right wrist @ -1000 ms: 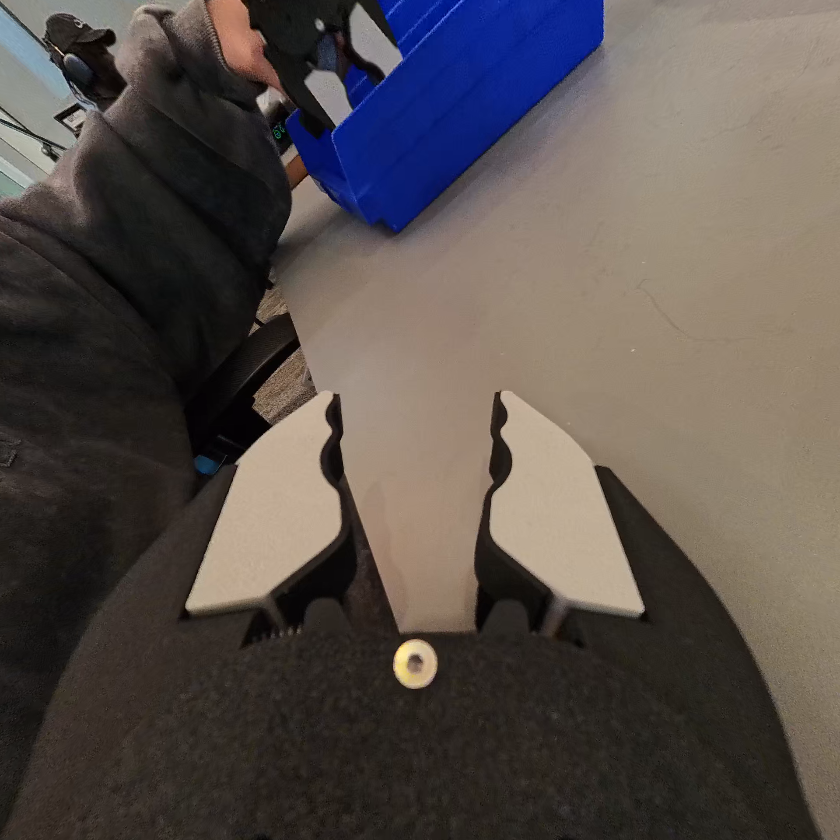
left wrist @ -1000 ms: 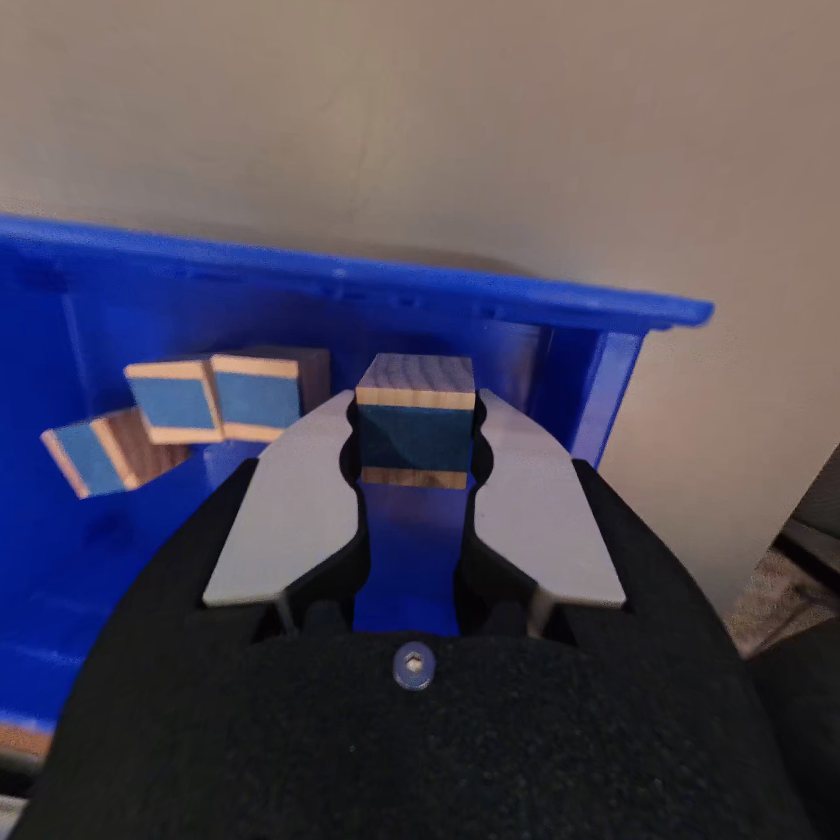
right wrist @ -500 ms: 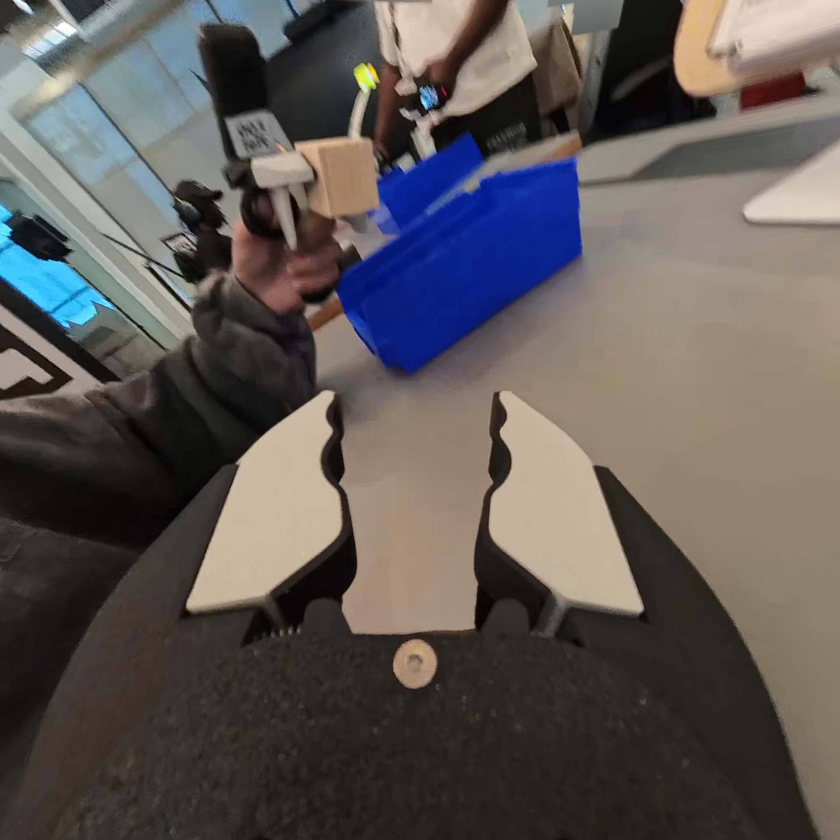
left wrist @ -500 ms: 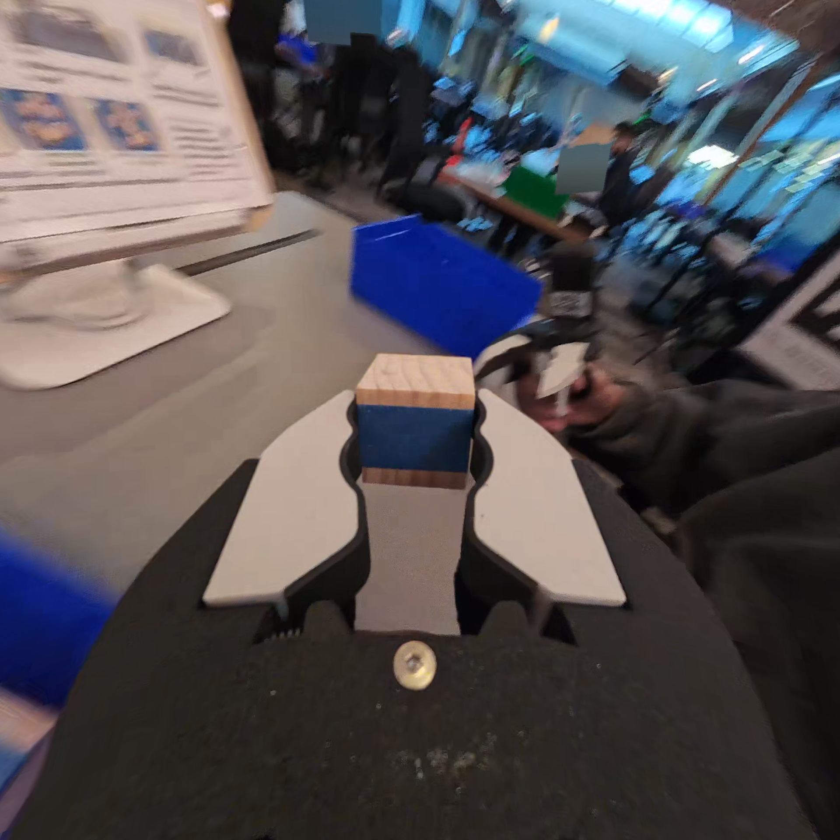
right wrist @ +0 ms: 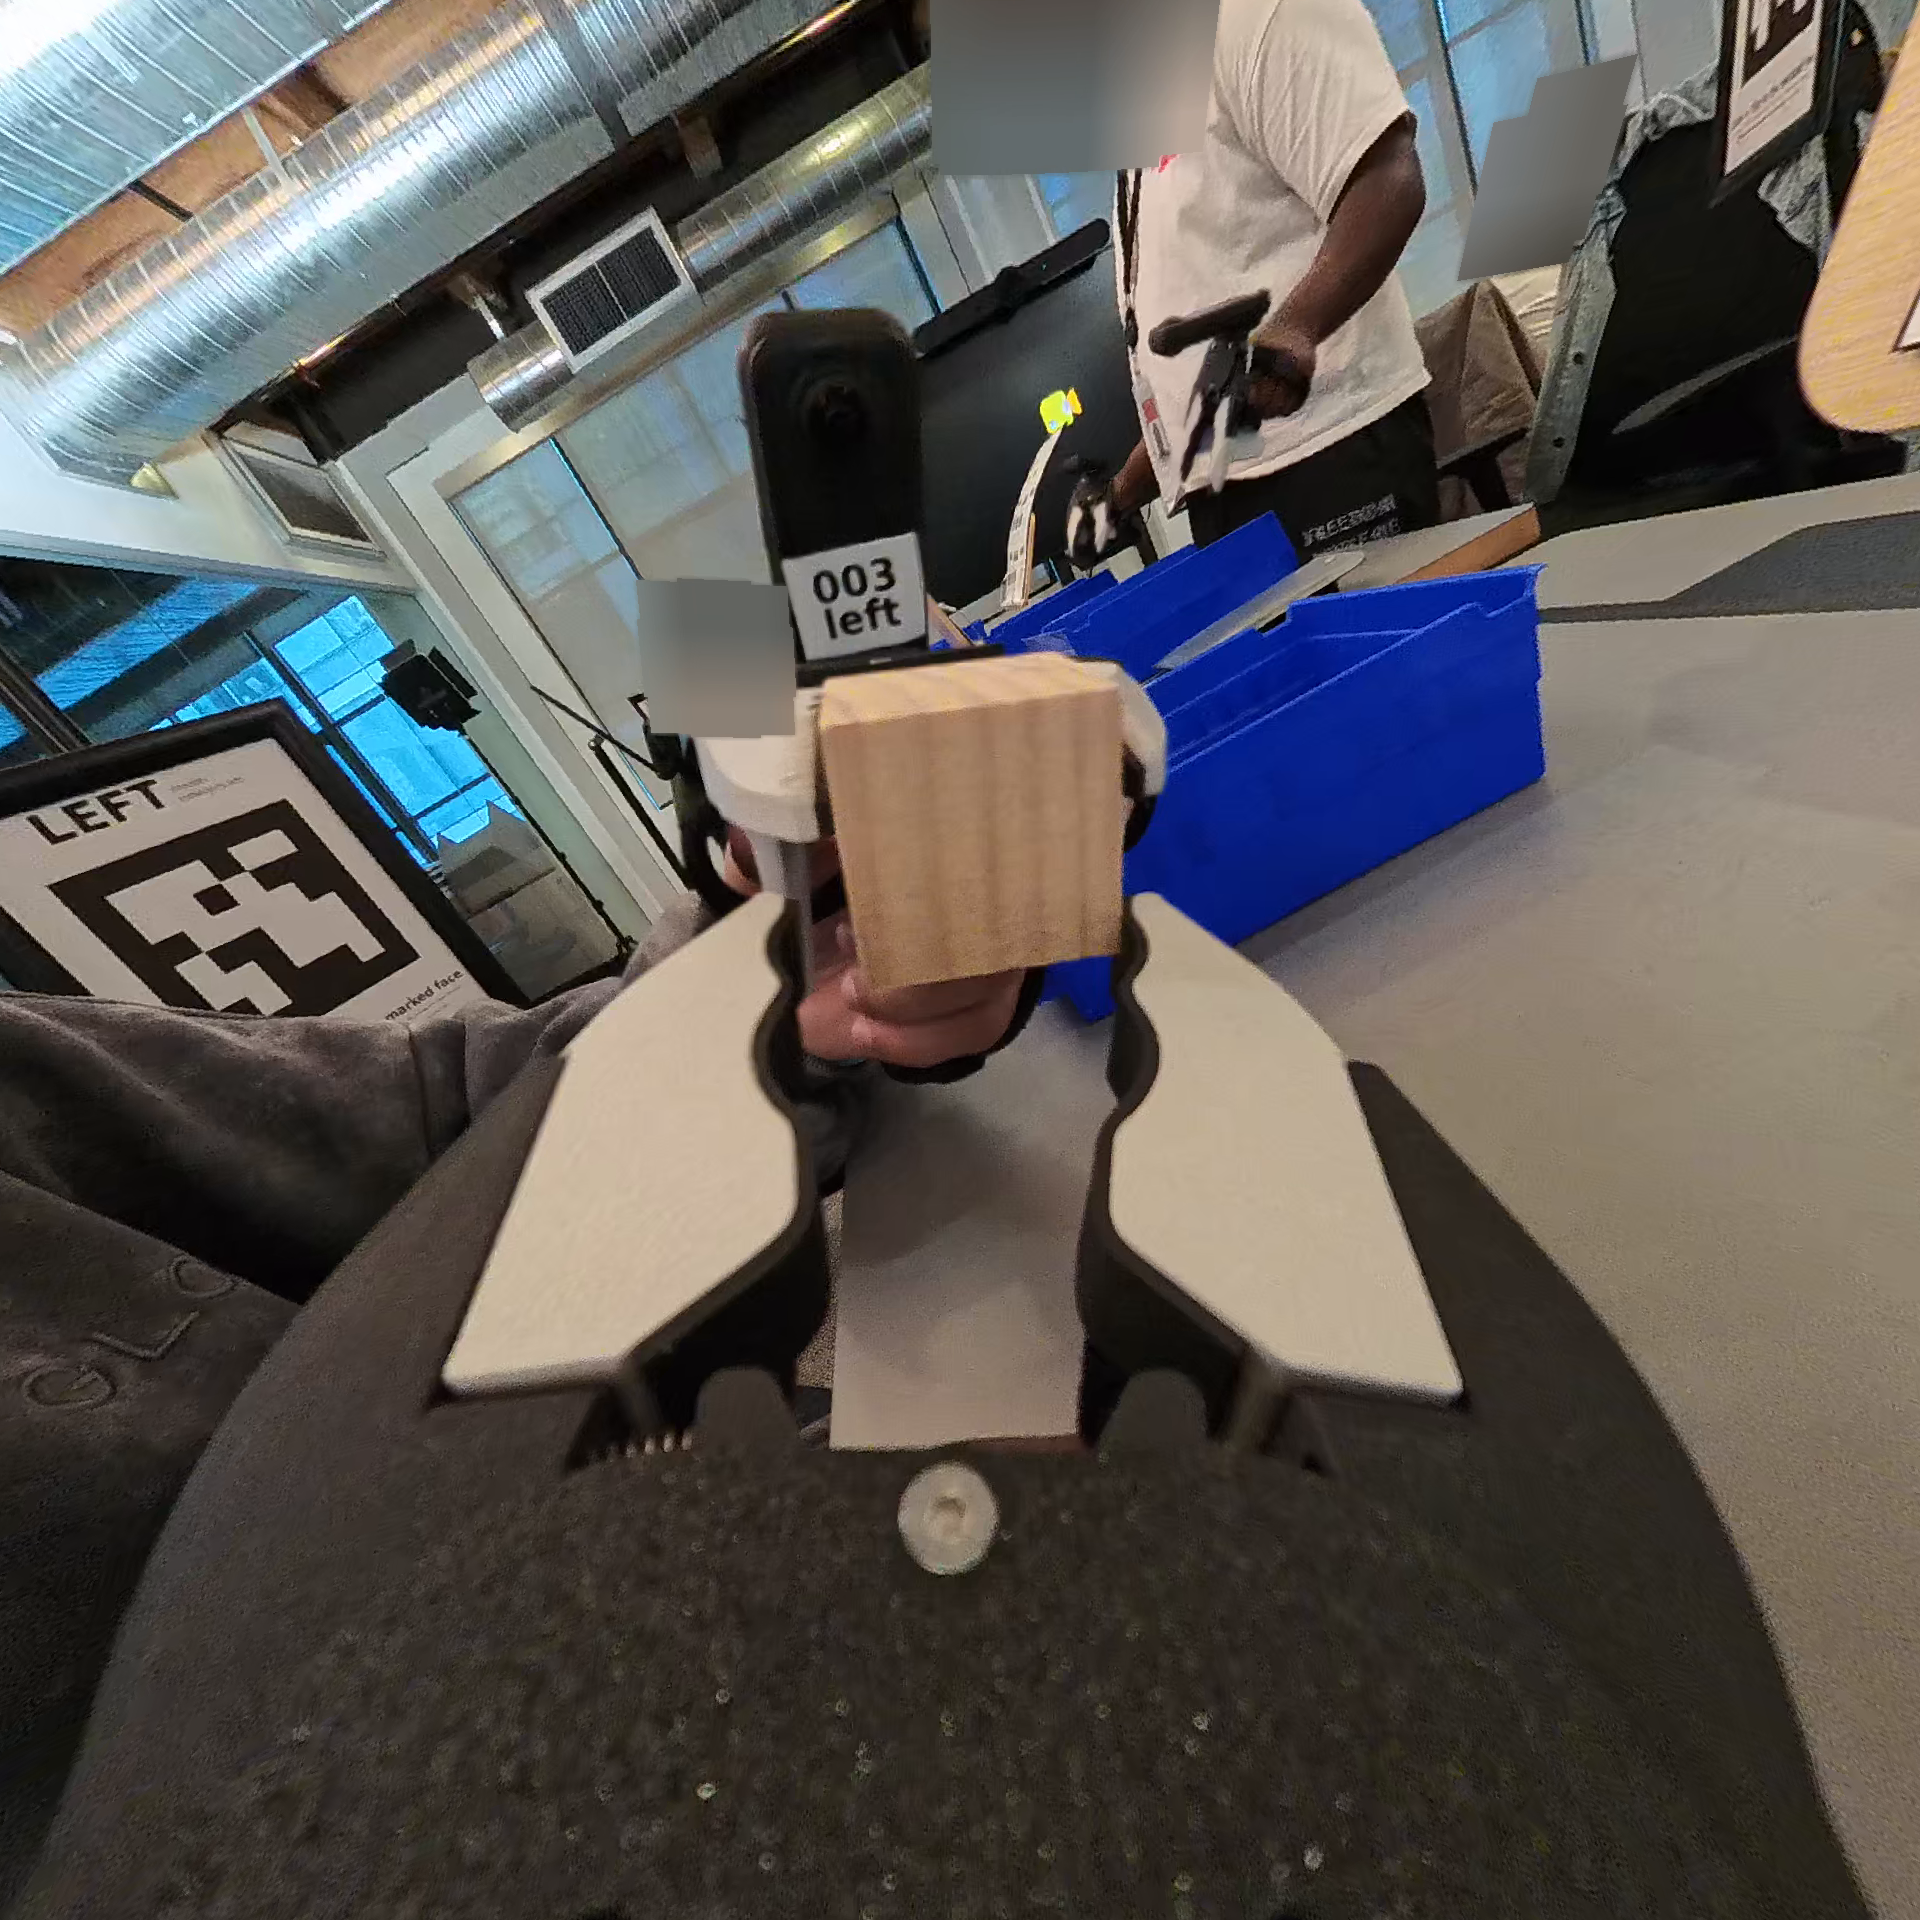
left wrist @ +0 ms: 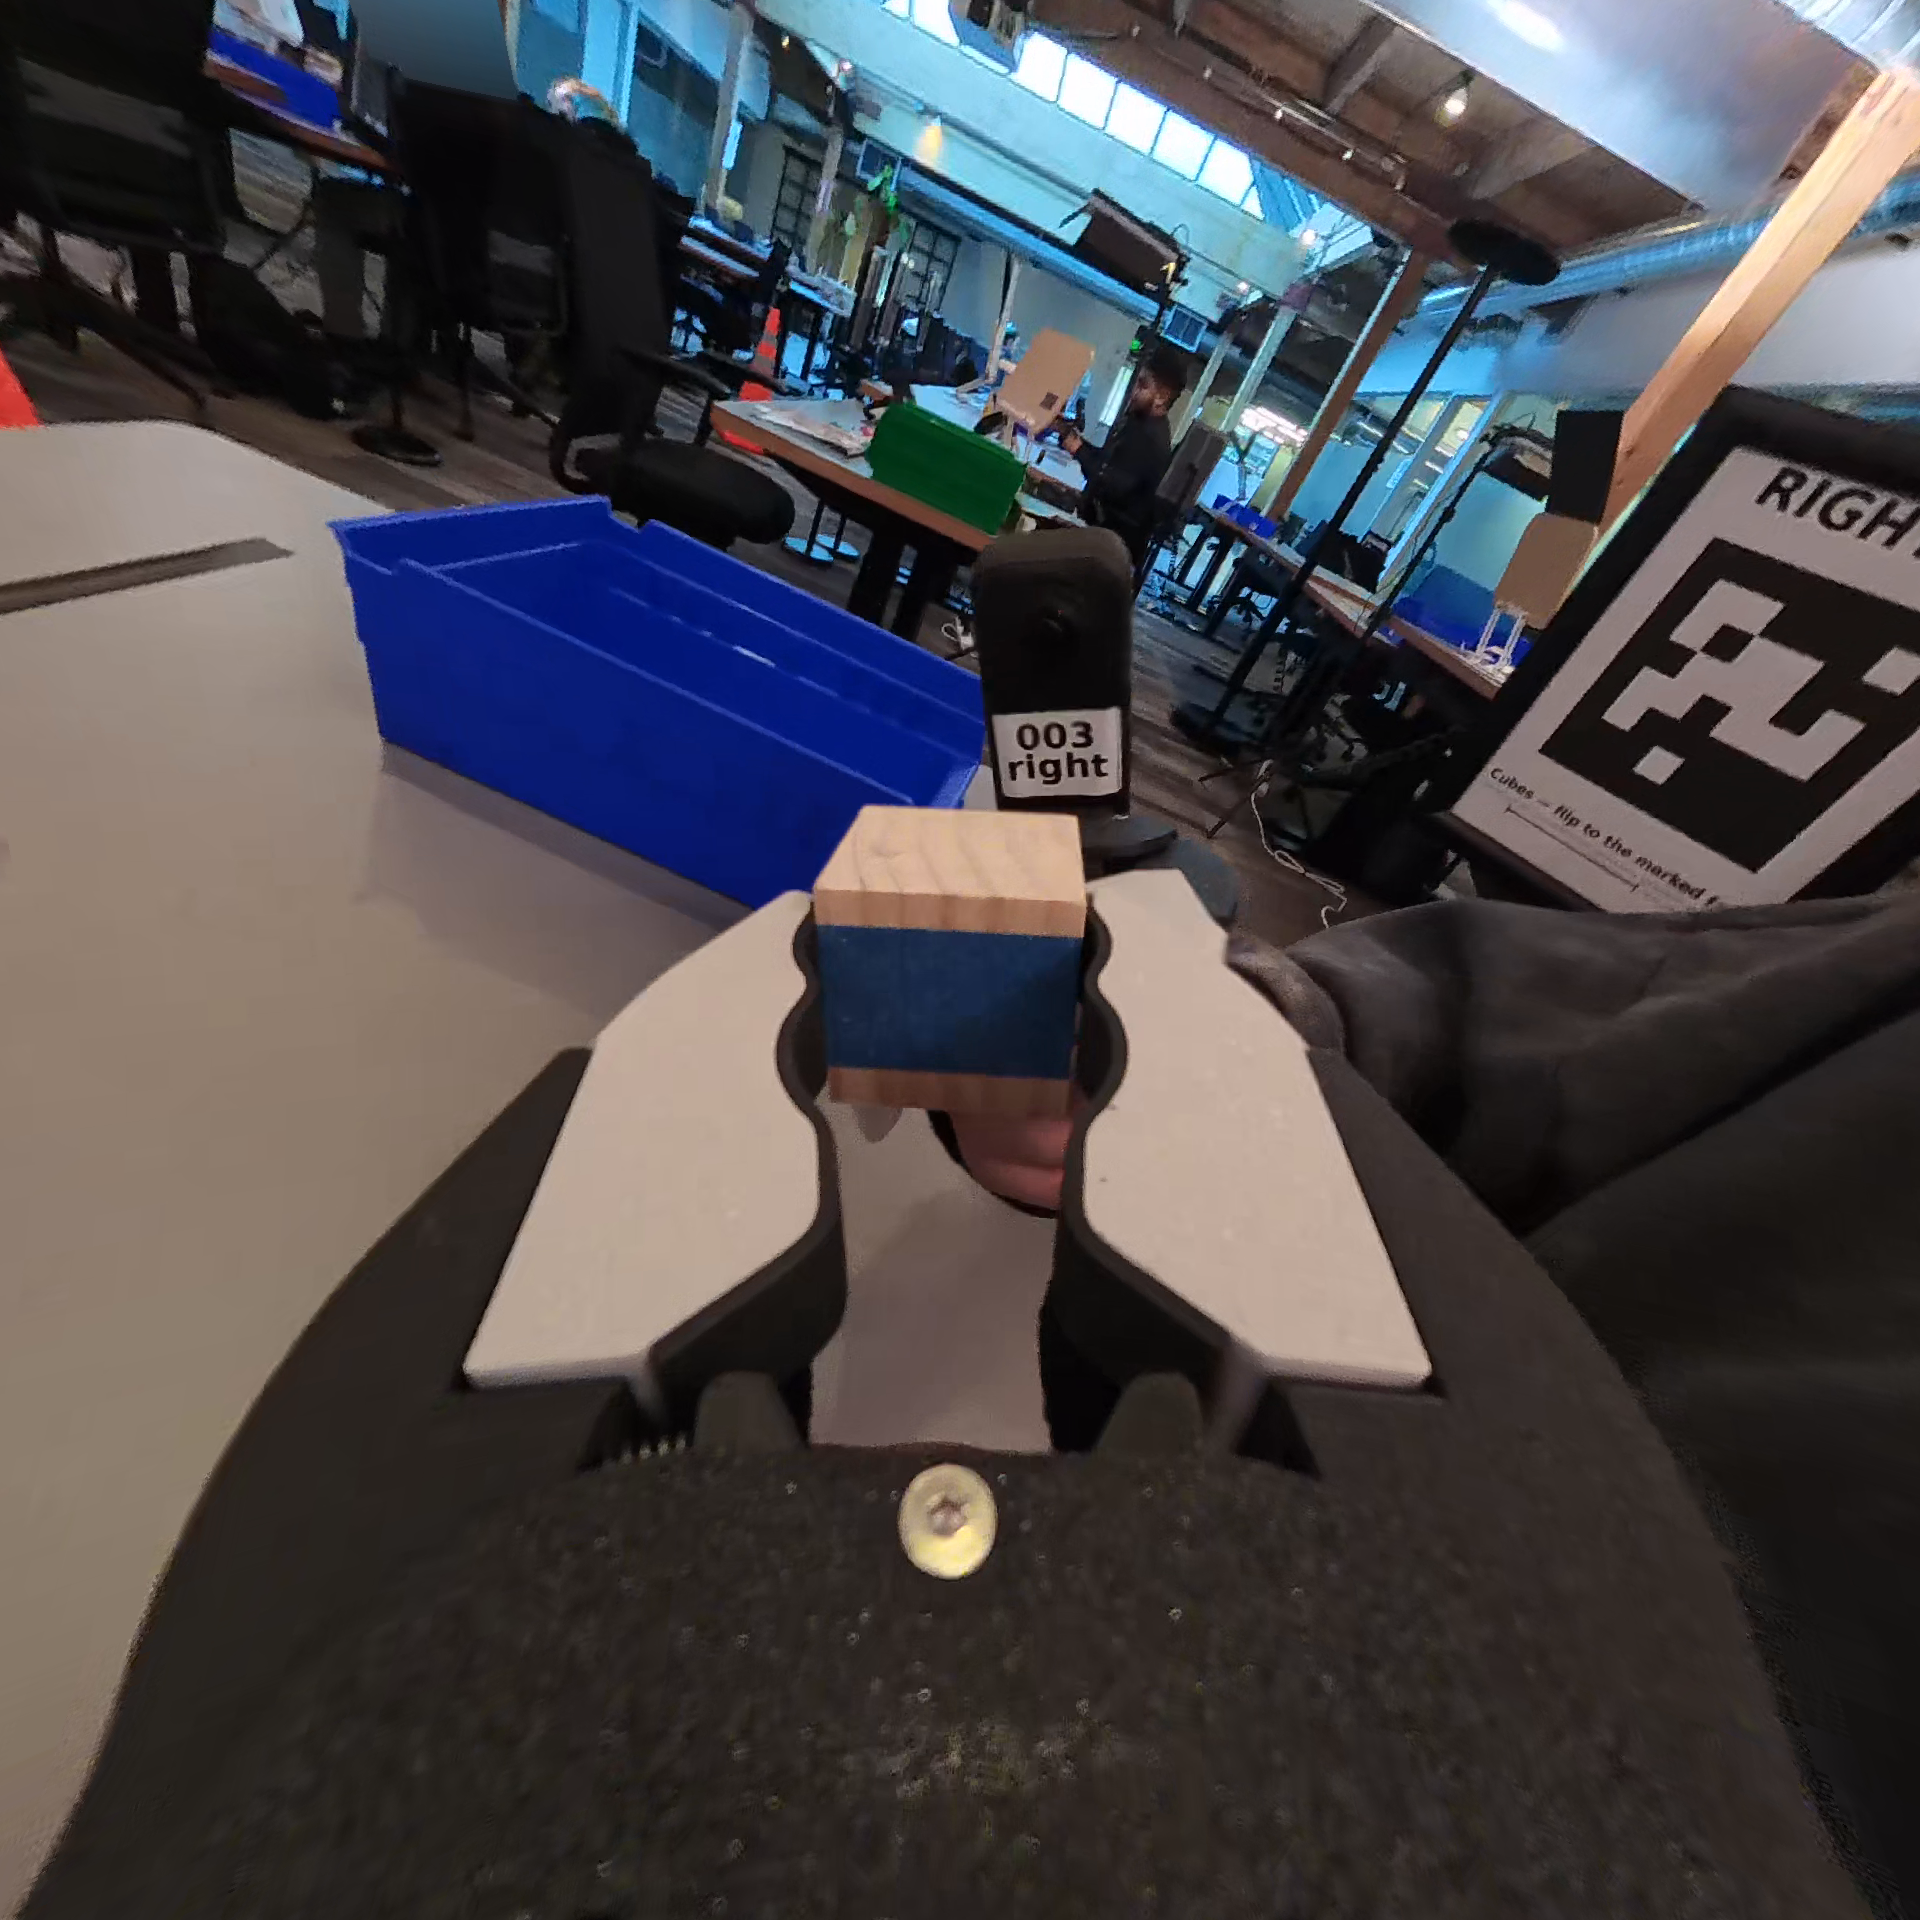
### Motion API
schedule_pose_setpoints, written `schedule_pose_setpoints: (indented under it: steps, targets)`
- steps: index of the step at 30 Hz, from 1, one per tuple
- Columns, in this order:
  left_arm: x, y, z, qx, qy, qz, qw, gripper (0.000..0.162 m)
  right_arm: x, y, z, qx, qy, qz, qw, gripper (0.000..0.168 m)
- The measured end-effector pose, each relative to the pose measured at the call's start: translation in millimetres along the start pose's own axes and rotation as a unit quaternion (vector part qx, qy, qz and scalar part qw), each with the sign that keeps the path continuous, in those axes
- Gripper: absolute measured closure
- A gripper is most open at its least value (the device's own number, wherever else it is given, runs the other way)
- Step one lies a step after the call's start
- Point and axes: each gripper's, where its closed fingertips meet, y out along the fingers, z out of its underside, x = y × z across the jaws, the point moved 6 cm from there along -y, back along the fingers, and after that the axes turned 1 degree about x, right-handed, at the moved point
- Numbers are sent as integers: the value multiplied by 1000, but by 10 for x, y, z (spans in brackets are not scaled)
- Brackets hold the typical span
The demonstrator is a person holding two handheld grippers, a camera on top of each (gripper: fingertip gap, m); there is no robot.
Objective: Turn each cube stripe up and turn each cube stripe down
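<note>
The left tongs (left wrist: pixel 951 997) clamp a wooden cube (left wrist: pixel 948 961), its blue stripe (left wrist: pixel 945 1003) facing the camera, held above the grey bench (left wrist: pixel 208 987); a blue bin (left wrist: pixel 644 686) sits beyond.

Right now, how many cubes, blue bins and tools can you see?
Cubes: 1, the cube clamped in the left tool.
Blue bins: 2, near bin and far bin.
Tools: 2, left plus right tool.
Total: 5.
</note>
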Motion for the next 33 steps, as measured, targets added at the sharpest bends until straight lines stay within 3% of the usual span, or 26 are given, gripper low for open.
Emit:
schedule_pose_setpoints:
  steps: [1, 5, 8, 9, 11, 14, 17, 19, 23, 27, 30, 33]
  targets:
    - [-31, 14, 10, 2, 8, 9, 1000, 118, 0, -26, -8, -2, 0, -2, 1000, 121]
    - [-58, -2, 50, 19, -5, 17, 1000, 118, 18, -57, 12, 18, -2, -1, 1000, 123]
    - [-136, -207, 24, 22, -3, -43, 999, 66, 22, -79, 5, 21, -5, 3, 1000, 123]
    - [-161, -319, 51, 27, 9, -83, 996, 63, 22, -101, 5, 22, -7, 6, 1000, 123]
    - [-133, -579, 208, 40, 36, -207, 977, 64, 10, -157, -3, 21, -14, 20, 999, 123]
    - [-42, -955, 670, 42, 39, -375, 925, 76, -34, -243, -38, 18, -17, 46, 999, 123]
    - [-54, -1064, 1053, 71, 49, -400, 912, 83, -64, -376, -187, 25, -39, 96, 994, 123]
    - [-57, -1086, 1108, 84, 69, -404, 908, 83, -75, -616, -506, 26, -86, 179, 980, 123]
    - [-61, -1011, 1089, 98, 84, -387, 913, 83, -328, -1505, -1286, 56, -120, 418, 899, 122]
    - [-47, -947, 1188, 134, 87, -386, 908, 84, -1192, -2469, -1541, 190, -45, 622, 758, 122]
    - [-81, -934, 1186, 135, 92, -380, 910, 85, -1899, -2830, -1378, 265, 59, 658, 702, 122]
    - [-99, -951, 1158, 133, 97, -380, 910, 85, -2319, -2893, -1179, 329, 106, 663, 664, 122]
